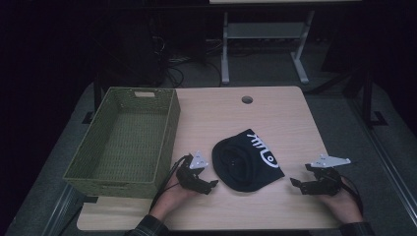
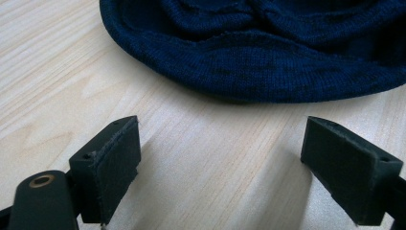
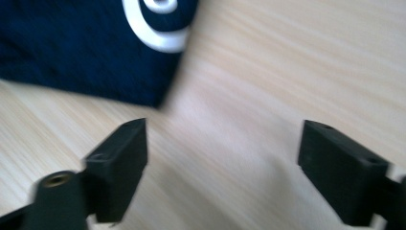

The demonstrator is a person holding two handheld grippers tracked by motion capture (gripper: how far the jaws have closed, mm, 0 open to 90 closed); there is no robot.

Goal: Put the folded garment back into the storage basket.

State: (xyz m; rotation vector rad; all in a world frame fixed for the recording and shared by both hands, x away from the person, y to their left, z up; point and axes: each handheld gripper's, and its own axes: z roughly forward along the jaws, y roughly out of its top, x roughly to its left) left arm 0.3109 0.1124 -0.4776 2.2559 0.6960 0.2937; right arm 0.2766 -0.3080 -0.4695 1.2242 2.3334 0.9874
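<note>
Beanie [image 1: 246,162], dark knit with a white logo, lies flat near the middle of the table [image 1: 275,113], at about 4 o'clock from the green basket [image 1: 129,140] and clear of it. Your left gripper [image 1: 209,186] sits at the beanie's 8 o'clock, just beside the rolled brim, jaws spread wide with nothing between them; in the left gripper view the brim [image 2: 268,72] lies close ahead of the pads [image 2: 115,163], not yet touched. Your right gripper [image 1: 296,184] waits at the beanie's 4 o'clock, a little farther off, jaws likewise wide apart and holding nothing; its view is blurred, but you can see the beanie's corner and white logo [image 3: 160,28] ahead at 11 o'clock. You seem to be at the approach step, both grippers closing in from either side, with no grasp made. The basket stands empty, so it is likely where the beanie is headed, though the work could also be a fold first. Next, you need to ease each gripper forward until one pad slips under the fabric edge and the other over it, then pinch. Keep the lower pad flat on the table, since the knit is soft and may bunch or slide ahead of you rather than enter the jaws.
</note>
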